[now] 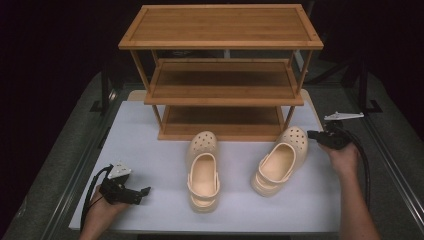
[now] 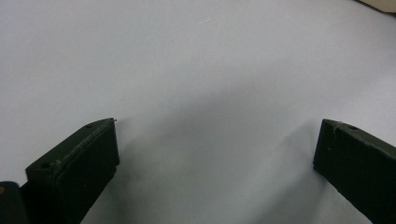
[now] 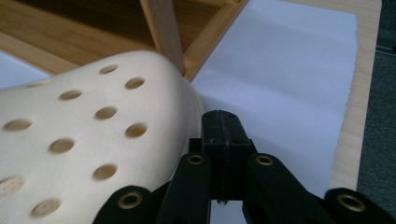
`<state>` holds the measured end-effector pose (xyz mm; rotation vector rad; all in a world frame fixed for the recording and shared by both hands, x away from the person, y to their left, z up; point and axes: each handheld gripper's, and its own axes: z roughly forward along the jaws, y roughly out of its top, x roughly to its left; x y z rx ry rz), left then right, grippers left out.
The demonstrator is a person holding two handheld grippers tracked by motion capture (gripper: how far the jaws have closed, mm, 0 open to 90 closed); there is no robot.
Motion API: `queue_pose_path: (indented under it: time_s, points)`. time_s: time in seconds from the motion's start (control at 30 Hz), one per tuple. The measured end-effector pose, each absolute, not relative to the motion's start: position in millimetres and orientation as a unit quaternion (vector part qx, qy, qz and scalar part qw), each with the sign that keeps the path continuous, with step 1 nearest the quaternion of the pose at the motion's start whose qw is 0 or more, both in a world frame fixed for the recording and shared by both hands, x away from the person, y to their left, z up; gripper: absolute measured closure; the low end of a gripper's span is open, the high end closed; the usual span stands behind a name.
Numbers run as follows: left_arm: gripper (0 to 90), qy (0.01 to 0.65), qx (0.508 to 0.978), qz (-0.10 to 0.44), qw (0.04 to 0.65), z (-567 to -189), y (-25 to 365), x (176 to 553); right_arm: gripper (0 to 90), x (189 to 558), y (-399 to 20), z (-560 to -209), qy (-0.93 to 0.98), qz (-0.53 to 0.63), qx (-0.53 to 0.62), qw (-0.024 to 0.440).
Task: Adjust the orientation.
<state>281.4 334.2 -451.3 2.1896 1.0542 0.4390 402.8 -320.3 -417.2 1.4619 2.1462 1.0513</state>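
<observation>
right tongs [image 3: 223, 135] pressed together, nudging up beside the toe of the right clog [image 1: 280, 161] on the white tabletop [image 1: 150, 150] near the shelf rack [image 1: 222, 75]. left tongs [image 2: 215, 154] spread apart over bare tabletop. looks light, soft, squashy foam, so grab its heel rim or strap.

text: we read none | labels: we find none on the cream clogs [image 1: 203, 170] or the wooden shoe rack [image 1: 222, 75] | brands: we make out none on the white sheet [image 1: 150, 150] covering the worktop | numbers and signs: we see none on either claw
</observation>
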Motion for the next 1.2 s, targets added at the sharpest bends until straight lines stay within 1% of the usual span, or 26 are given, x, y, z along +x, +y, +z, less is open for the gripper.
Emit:
queue_pose_path:
  time_s: [0.23, 0.27, 0.4, 0.67, 1.1, 1.2]
  points:
    - [0.0, 0.403, 0.837, 0.168, 0.330, -451.3, 334.3, 281.4, 89.7, 422.7, -312.7, -419.7, 0.762, 0.373, 0.502, 0.166]
    - [0.0, 0.403, 0.837, 0.168, 0.330, -451.3, 334.3, 281.4, 89.7, 427.2, -311.3, -419.4, 0.765, 0.379, 0.495, 0.159]
    - [0.0, 0.403, 0.837, 0.168, 0.330, -451.3, 334.3, 281.5, 89.8, 431.0, -309.8, -417.5, 0.771, 0.387, 0.482, 0.155]
    - [0.0, 0.403, 0.837, 0.168, 0.330, -451.3, 334.3, 281.4, 89.9, 427.7, -310.2, -418.6, 0.774, 0.392, 0.478, 0.142]
    - [0.0, 0.403, 0.837, 0.168, 0.330, -451.3, 334.2, 281.3, 89.9, 416.2, -285.0, -416.2, 0.795, 0.397, 0.439, 0.134]
    - [0.0, 0.403, 0.837, 0.168, 0.330, -451.3, 334.2, 281.3, 89.9, 413.8, -280.4, -416.3, 0.797, 0.402, 0.432, 0.126]
